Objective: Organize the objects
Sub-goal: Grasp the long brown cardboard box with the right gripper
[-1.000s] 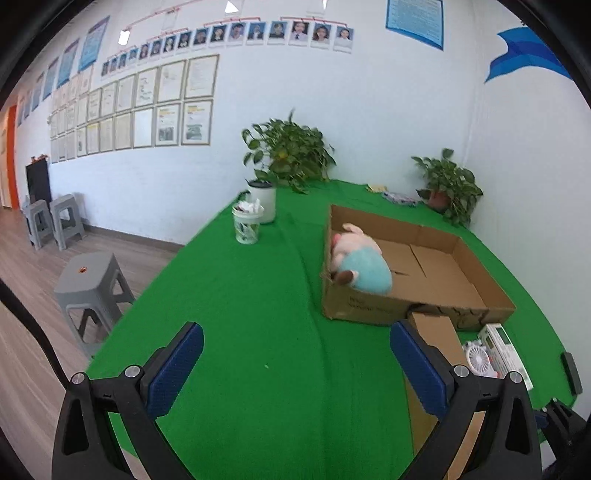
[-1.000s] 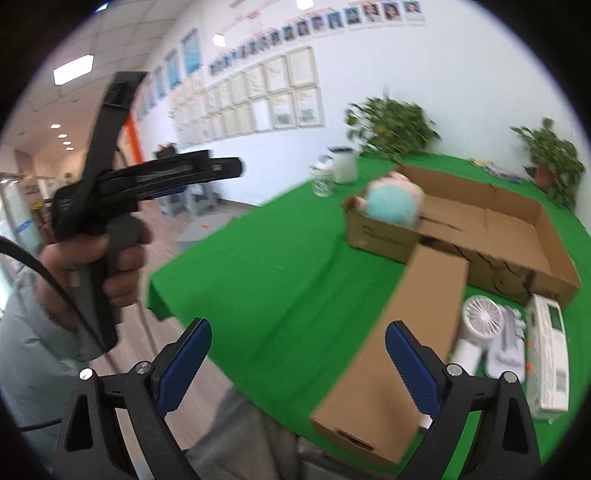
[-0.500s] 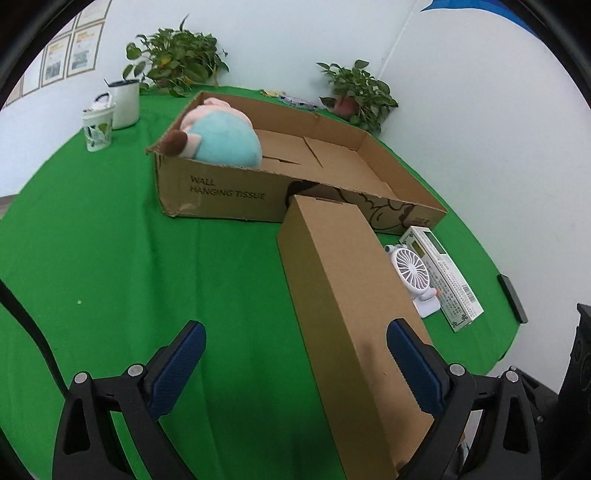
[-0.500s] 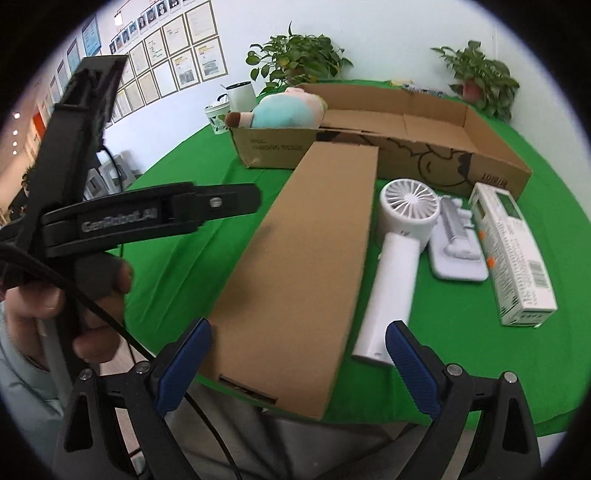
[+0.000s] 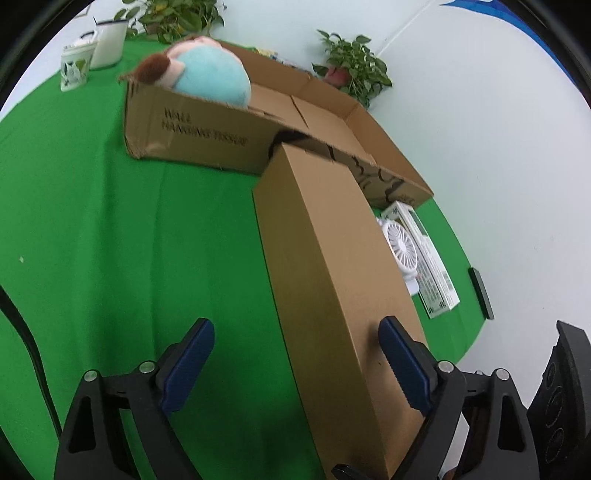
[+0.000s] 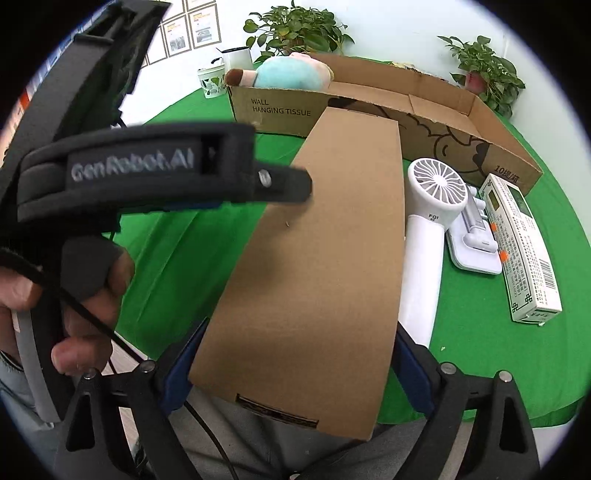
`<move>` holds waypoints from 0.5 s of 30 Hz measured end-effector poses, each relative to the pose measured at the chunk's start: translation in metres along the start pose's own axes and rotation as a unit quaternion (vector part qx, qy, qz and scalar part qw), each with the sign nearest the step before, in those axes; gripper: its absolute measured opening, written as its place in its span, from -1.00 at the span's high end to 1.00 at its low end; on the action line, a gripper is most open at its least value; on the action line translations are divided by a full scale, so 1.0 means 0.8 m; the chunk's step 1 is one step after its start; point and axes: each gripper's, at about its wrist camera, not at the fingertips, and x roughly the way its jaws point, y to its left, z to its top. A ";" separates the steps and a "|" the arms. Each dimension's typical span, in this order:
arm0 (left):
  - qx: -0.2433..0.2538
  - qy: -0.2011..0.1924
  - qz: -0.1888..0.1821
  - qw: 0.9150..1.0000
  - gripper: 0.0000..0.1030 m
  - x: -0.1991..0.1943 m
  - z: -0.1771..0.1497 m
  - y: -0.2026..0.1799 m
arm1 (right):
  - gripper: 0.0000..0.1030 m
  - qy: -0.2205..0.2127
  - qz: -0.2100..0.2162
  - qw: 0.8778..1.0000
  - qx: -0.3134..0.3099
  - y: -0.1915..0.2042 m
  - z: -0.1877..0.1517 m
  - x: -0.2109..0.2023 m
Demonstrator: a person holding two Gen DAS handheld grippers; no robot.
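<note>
A long closed cardboard box [image 5: 332, 266] [image 6: 317, 251] lies on the green table, its far end against a big open carton [image 5: 207, 125] [image 6: 424, 103] that holds a teal and pink plush toy [image 5: 207, 74] [image 6: 291, 74]. My left gripper [image 5: 295, 362] is open; its fingers straddle the long box's left edge near its near end. My right gripper [image 6: 295, 362] is open, with a blue pad on each side of the box's near end, which hangs over the table edge. The left gripper's body [image 6: 147, 173] shows at the left of the right wrist view.
A white hand fan [image 6: 428, 221] [image 5: 400, 247], a white charger tray [image 6: 472, 236] and a white and green packet [image 6: 524, 251] [image 5: 432, 273] lie right of the long box. A cup [image 5: 75, 70], a white mug [image 5: 109, 44] and potted plants [image 6: 295, 33] stand at the back.
Both grippers have moved in close to the long cardboard box, the right one until its near end sits between its pads. Both stay open.
</note>
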 end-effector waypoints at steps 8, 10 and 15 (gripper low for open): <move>-0.028 0.030 -0.050 0.998 -0.72 0.001 -0.062 -0.026 | -0.77 0.004 0.041 0.999 -0.019 -0.013 -0.039 -0.023; -0.034 0.027 -0.050 0.998 -0.72 0.000 -0.067 -0.030 | -0.77 0.006 0.048 0.999 -0.016 -0.018 -0.042 -0.024; -0.041 0.030 -0.051 0.997 -0.73 0.003 -0.062 -0.032 | -0.76 0.002 0.062 0.998 -0.016 -0.016 -0.043 -0.027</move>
